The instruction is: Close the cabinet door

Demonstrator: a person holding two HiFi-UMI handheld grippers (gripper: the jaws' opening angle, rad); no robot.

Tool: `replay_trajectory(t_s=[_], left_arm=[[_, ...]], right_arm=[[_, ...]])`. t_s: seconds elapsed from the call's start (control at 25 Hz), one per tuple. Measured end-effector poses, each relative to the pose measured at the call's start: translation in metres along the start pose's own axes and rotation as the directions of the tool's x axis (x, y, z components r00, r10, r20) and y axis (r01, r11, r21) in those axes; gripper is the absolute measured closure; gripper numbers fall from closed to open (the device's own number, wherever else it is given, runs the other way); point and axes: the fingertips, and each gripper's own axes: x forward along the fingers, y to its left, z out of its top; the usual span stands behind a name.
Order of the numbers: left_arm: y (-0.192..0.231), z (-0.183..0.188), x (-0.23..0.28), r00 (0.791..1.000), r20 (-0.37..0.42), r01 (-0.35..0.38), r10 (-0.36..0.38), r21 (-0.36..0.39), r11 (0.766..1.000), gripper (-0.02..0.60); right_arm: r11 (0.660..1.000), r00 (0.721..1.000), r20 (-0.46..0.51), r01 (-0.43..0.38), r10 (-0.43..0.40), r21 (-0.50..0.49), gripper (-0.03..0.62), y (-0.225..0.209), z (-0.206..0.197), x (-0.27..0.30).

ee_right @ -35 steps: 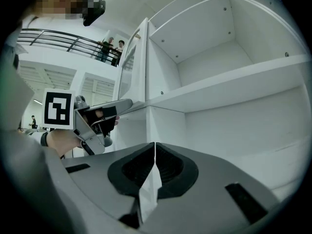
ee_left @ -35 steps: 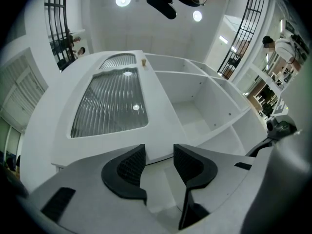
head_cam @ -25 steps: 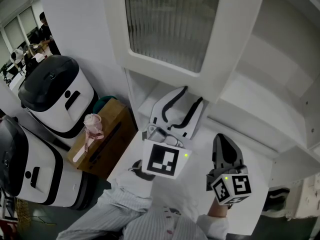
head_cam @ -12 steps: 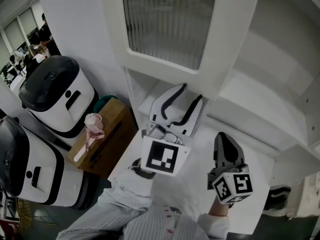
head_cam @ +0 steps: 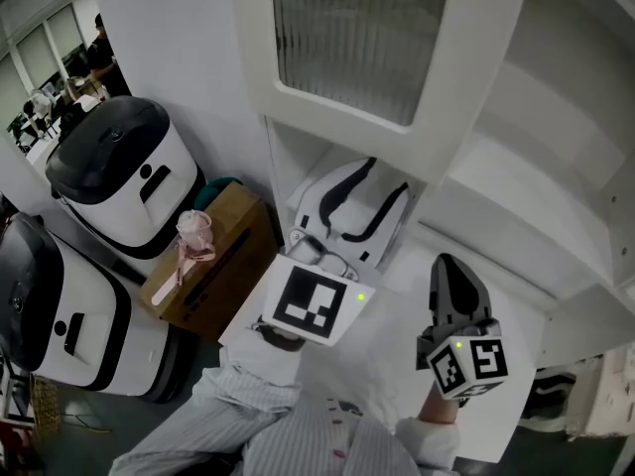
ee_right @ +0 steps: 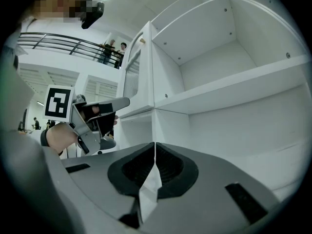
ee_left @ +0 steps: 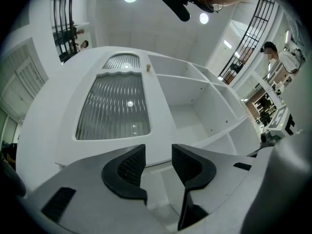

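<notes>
Over the last second the left gripper (ee_left: pixel 158 150) has only rolled slightly, jaws apart and empty just under the open cabinet door (head_cam: pixel 357 48), while the right gripper (ee_right: pixel 155 150) stays closed on nothing, so closing seems not yet begun.

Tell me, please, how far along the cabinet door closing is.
Nothing done: the cabinet door stands open, shelves exposed. In hand: the left hand-held gripper, jaws apart and empty, points at the door's lower edge. Left: swinging the door shut. The right hand-held gripper is shut.
</notes>
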Motion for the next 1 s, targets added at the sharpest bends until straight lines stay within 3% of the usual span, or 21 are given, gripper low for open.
replay_trajectory(t_s=[0.24, 0.48, 0.68, 0.88, 1.0], left_arm=[[-0.016, -0.013, -0.032, 0.998, -0.045, 0.035, -0.040, -0.103, 0.994, 0.417], [-0.048, -0.046, -0.061, 0.983, -0.164, 0.063, -0.085, -0.137, 0.989, 0.455], [-0.072, -0.068, -0.076, 0.972, -0.206, 0.084, -0.117, -0.162, 0.983, 0.502], [-0.092, -0.088, -0.088, 0.963, -0.212, 0.104, -0.165, -0.272, 0.957, 0.547], [-0.102, -0.101, -0.096, 0.951, -0.237, 0.120, -0.197, -0.301, 0.946, 0.564]], right_arm=[[0.998, 0.998, -0.004, -0.058, 0.058, 0.006, 0.579, 0.023, -0.004, -0.003], [0.994, 0.994, -0.023, -0.105, 0.105, 0.019, 0.579, 0.041, -0.015, -0.013], [0.990, 0.990, -0.020, -0.141, 0.142, 0.025, 0.579, 0.054, -0.028, -0.024], [0.989, 0.989, -0.040, -0.144, 0.145, 0.039, 0.580, 0.058, -0.043, -0.036], [0.991, 0.990, -0.059, -0.128, 0.130, 0.050, 0.580, 0.056, -0.049, -0.040]])
